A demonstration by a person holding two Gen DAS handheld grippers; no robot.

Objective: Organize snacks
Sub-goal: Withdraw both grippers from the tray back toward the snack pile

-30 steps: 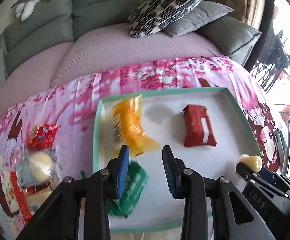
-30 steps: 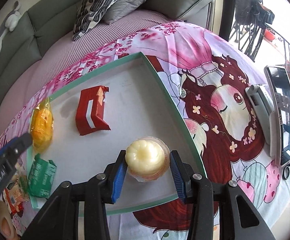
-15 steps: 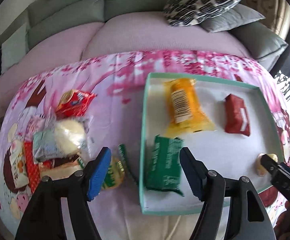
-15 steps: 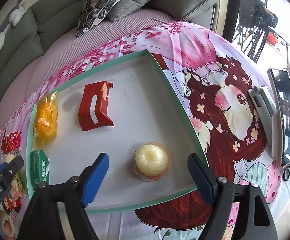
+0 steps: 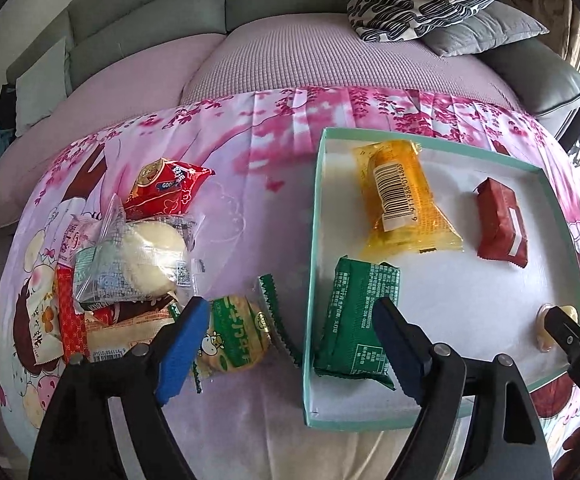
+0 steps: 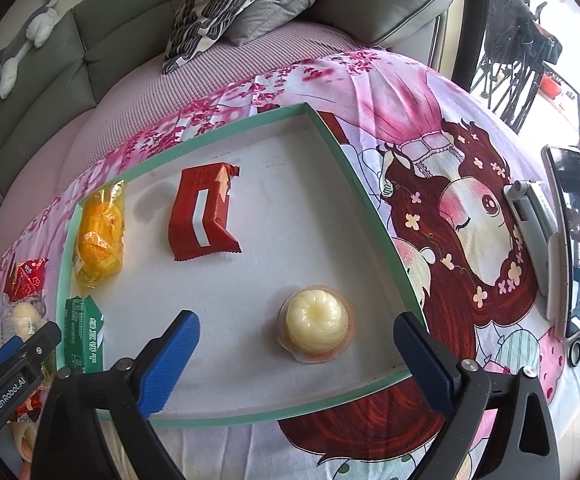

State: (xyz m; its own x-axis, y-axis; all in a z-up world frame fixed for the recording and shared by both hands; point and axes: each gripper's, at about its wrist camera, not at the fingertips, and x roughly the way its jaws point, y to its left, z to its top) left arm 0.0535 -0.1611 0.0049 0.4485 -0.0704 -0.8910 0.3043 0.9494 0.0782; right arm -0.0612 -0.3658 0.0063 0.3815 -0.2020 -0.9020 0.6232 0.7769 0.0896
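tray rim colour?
Mint green rim on the tray, white inside; clearest in the right wrist view.

left gripper (image 5: pixel 288 344): black angular arms, ridged blue pads, a silver screw on each arm behind the pad | right gripper (image 6: pixel 296 362): same black arms, blue pads, silver screws | marking: white "GenRobot.AI" label on the black left gripper body (image 6: pixel 8 376), left of the right gripper's blue pad

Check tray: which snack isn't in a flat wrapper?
The pudding cup, a round domed cup near the tray's right wall; the orange, red and green ones are flat packets.
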